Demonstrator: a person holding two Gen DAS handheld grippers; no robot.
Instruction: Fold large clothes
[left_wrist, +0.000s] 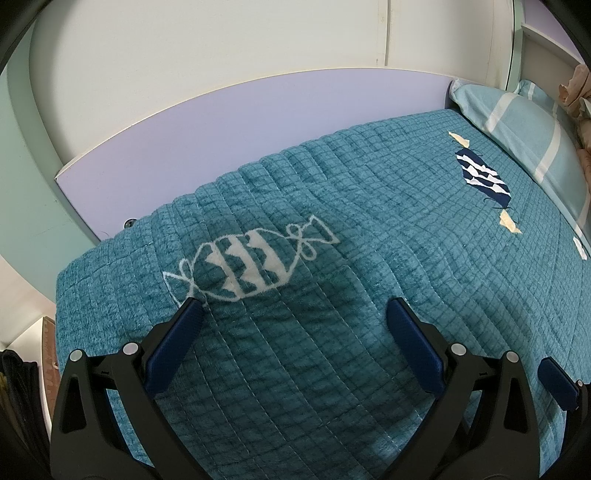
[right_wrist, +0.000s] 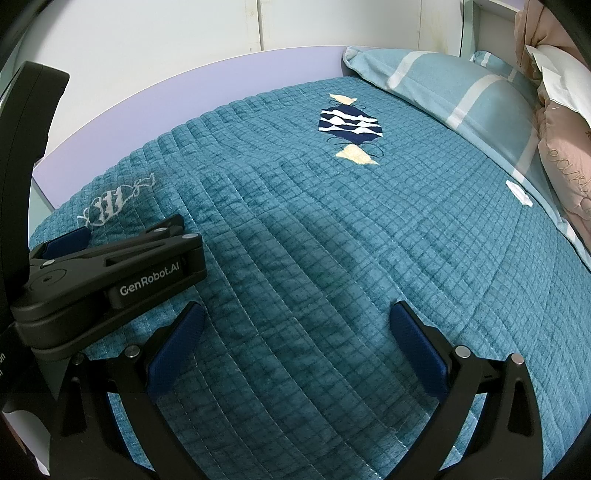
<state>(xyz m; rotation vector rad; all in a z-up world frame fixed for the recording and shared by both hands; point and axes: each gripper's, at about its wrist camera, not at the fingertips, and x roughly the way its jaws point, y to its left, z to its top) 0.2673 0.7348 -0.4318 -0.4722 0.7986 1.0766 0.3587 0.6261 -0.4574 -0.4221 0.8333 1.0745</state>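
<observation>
So we hold both grippers — left gripper (left_wrist: 293, 314) and right gripper (right_wrist: 297, 314) — spread wide, grasping nothing, above the bed (left_wrist: 369, 206). No garment shows yet; large clothes should drape soft and limp — best pinched at corners.

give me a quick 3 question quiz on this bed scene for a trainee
1. True or false: the left gripper is shut on the teal quilt.
2. Which candy motif lies nearer the striped pillow? A) white outline candy B) navy candy
3. Fill in: both grippers' jaws are ____.

Key:
1. False; its jaws are open and hold nothing.
2. B, the navy candy; the white outline candy is toward the opposite end.
3. Open; the right gripper too.
</observation>
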